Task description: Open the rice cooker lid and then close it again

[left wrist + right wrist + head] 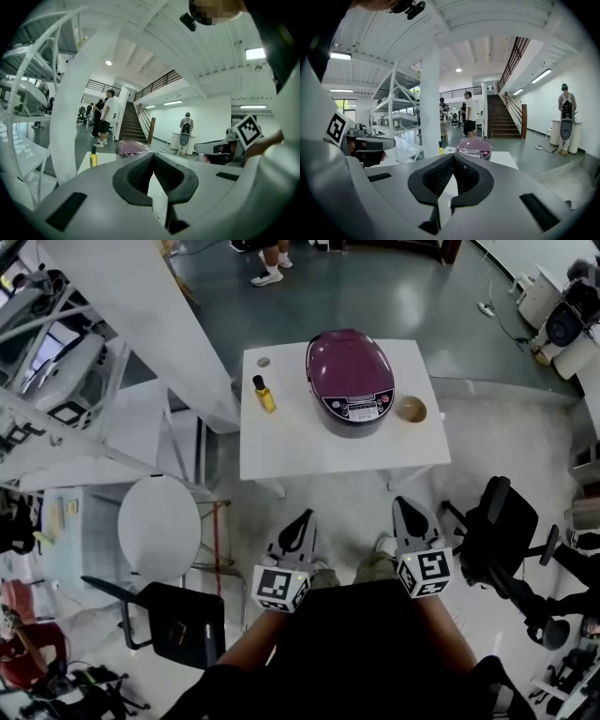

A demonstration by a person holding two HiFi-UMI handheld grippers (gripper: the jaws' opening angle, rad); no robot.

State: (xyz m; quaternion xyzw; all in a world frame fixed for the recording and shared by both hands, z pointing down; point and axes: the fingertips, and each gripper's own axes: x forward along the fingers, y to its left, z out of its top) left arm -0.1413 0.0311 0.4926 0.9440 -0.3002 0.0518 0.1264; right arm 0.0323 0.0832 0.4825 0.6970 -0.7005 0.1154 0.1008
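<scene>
A purple rice cooker [351,381] with its lid down sits on the white table [281,442], its control panel facing me. It also shows far ahead as the rice cooker [474,146] in the right gripper view and as a sliver of rice cooker [129,148] in the left gripper view. My left gripper [304,520] and right gripper [411,508] are held close to my body, well short of the table's near edge. Both are shut with nothing between the jaws.
On the table stand a yellow bottle [264,395] left of the cooker and a small wooden bowl [411,410] to its right. A round white table [159,527] and a black chair [178,621] are at my left, an office chair [502,526] at my right. People stand further off.
</scene>
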